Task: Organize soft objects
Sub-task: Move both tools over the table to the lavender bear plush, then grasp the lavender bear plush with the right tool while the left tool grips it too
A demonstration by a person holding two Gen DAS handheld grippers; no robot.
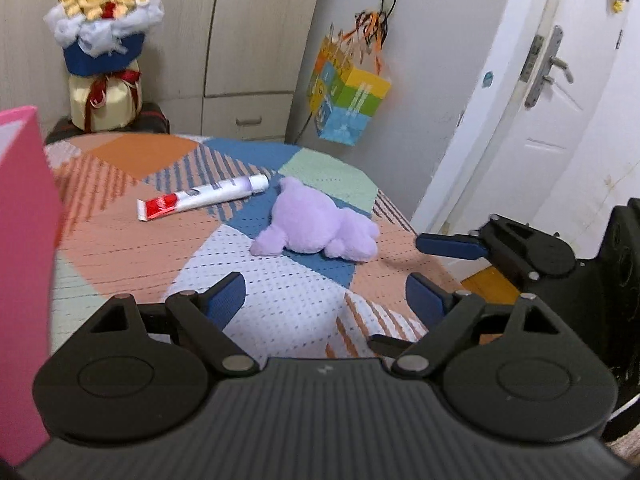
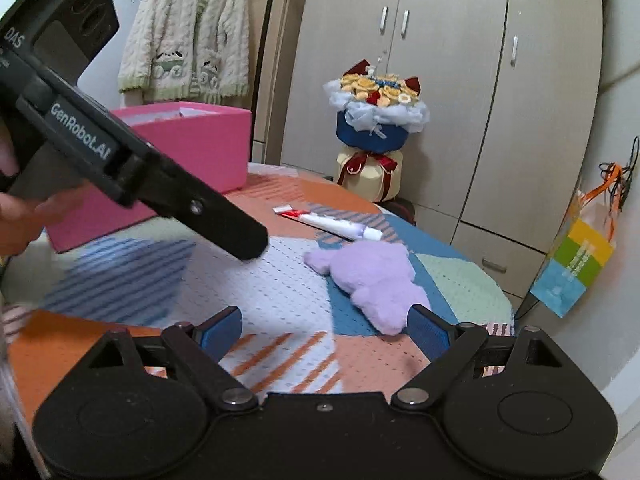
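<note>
A purple plush toy (image 1: 316, 224) lies on the patterned bedspread (image 1: 132, 248); it also shows in the right wrist view (image 2: 372, 280). A white and red tube (image 1: 204, 196) lies just behind it, seen again in the right wrist view (image 2: 332, 224). A pink box (image 2: 188, 148) stands at the left, its wall close in the left wrist view (image 1: 24, 272). My left gripper (image 1: 324, 300) is open and empty, short of the plush. My right gripper (image 2: 326, 328) is open and empty, its right finger next to the plush; it also shows in the left wrist view (image 1: 452, 246).
A wrapped bouquet (image 1: 102, 52) stands on a dark case beyond the bed. A colourful gift bag (image 1: 348, 92) hangs on the wall at right. Wardrobe doors (image 2: 440, 80) are behind. A white door (image 1: 560, 100) is at far right. A knitted jacket (image 2: 188, 32) hangs at left.
</note>
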